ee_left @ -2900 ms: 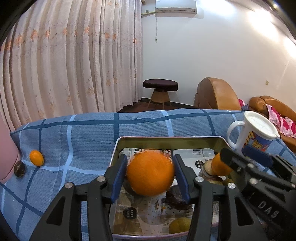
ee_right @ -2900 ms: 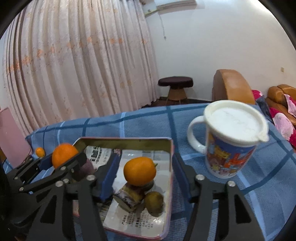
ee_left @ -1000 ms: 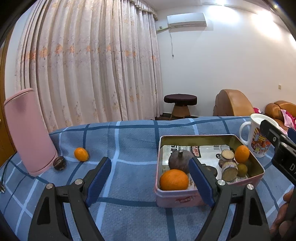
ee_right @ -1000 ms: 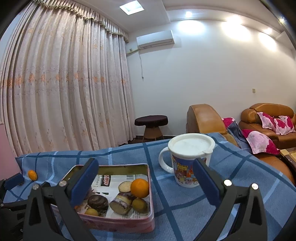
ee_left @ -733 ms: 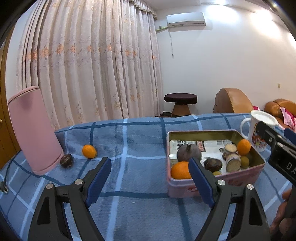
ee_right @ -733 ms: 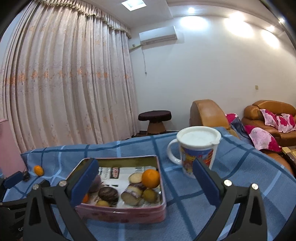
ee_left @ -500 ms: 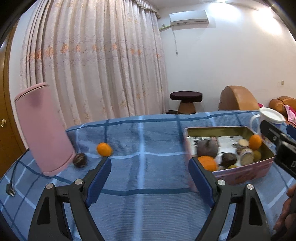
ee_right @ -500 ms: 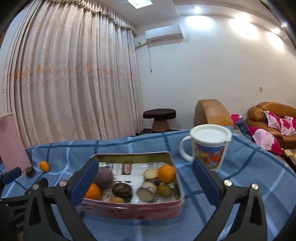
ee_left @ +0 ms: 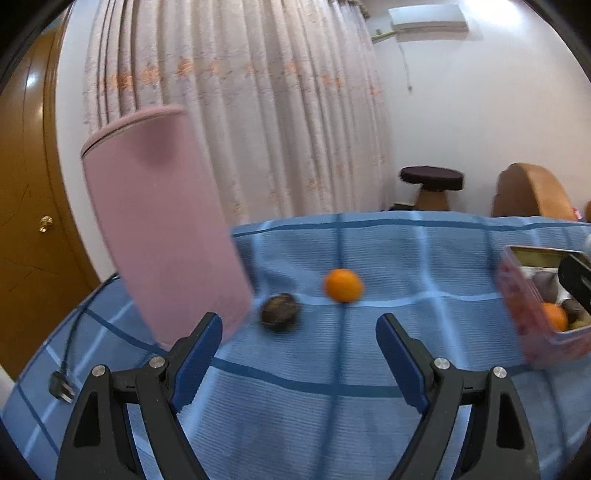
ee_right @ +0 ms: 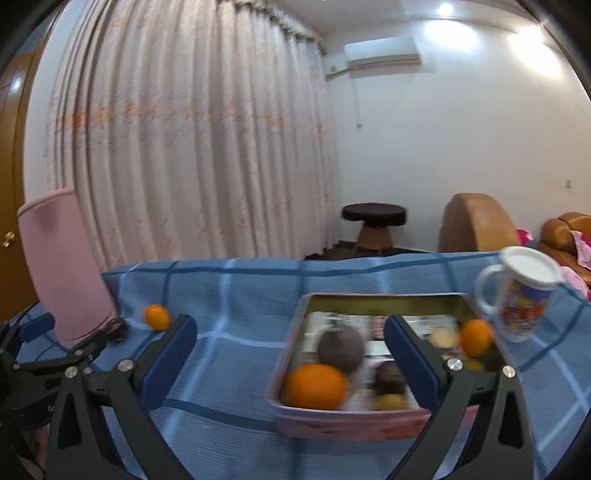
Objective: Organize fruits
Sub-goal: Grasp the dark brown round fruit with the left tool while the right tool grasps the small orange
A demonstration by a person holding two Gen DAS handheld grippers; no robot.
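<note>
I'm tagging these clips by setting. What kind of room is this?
Most likely a home living room: a tan leather sofa with pink cushions, full-length curtains, and a wall air conditioner. The fruit tin sits on a blue checked cloth.

A pale pleated curtain [ee_right: 192, 140] with a faint band of orange flowers covers the far left wall. Beside it a plain white wall [ee_right: 443, 147] carries an air conditioner [ee_right: 382, 56] high up, with ceiling lights [ee_right: 445, 9] glaring above. A dark round stool [ee_right: 375, 221] stands by the curtain; tan leather armchairs [ee_right: 476, 223] sit right. A brown wooden door [ee_left: 26, 229] is far left.
</note>
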